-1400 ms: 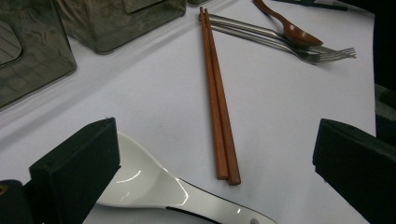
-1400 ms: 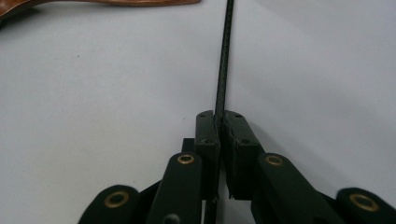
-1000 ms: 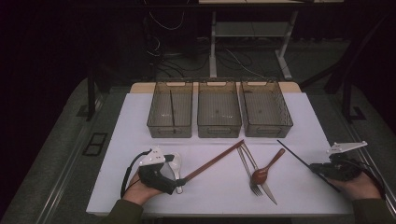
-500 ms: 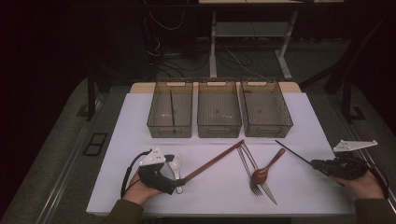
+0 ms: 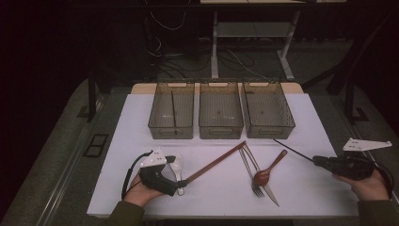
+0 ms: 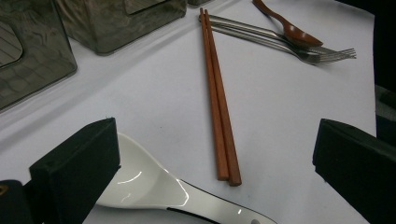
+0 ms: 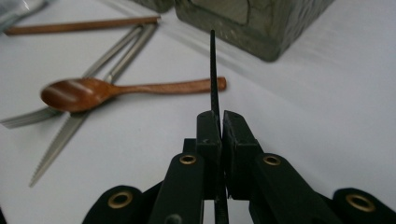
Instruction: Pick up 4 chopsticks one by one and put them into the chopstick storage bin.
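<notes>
My right gripper is shut on the near end of a thin black chopstick, which points up-left toward the right bin; in the right gripper view the stick runs straight out from between the closed jaws. At the front left my left gripper rests open, its jaws wide apart around a white ceramic spoon and the near end of a pair of brown chopsticks. A second black chopstick lies in the left bin.
A wooden spoon, a fork and a knife lie together on the white mat right of the brown chopsticks. Three clear bins stand in a row at the back, with the middle bin between the other two.
My right hand has shifted slightly to the right and up with the black chopstick still gripped. The left hand has stayed put.
</notes>
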`<action>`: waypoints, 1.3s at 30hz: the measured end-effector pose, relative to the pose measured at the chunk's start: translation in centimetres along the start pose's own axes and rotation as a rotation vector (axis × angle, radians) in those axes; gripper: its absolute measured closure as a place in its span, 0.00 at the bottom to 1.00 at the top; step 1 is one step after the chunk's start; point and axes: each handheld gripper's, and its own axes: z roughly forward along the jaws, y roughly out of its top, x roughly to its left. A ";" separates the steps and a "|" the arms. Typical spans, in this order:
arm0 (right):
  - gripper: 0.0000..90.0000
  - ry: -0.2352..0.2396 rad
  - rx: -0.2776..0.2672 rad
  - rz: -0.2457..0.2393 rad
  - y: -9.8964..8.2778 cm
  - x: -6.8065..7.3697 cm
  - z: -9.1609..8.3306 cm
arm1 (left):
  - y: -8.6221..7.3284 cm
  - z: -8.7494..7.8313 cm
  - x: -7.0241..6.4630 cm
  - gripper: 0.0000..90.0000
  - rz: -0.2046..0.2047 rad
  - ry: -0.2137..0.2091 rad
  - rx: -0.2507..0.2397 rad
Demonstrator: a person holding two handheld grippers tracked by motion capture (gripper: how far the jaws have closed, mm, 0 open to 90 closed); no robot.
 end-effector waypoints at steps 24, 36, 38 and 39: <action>0.95 0.134 -0.063 -0.059 3.0 2.6 2.2 | -0.2 0.0 0.2 0.00 -0.020 0.022 -0.006; 0.95 0.160 -0.058 -0.082 5.3 3.9 4.2 | -0.2 0.3 0.0 0.00 -0.018 0.063 0.002; 0.95 0.156 -0.049 -0.090 5.8 4.1 4.7 | -0.2 0.3 0.0 0.00 -0.012 0.056 0.008; 0.95 0.153 -0.044 -0.089 6.0 4.2 4.9 | -0.2 0.4 -0.1 0.00 -0.009 0.057 0.011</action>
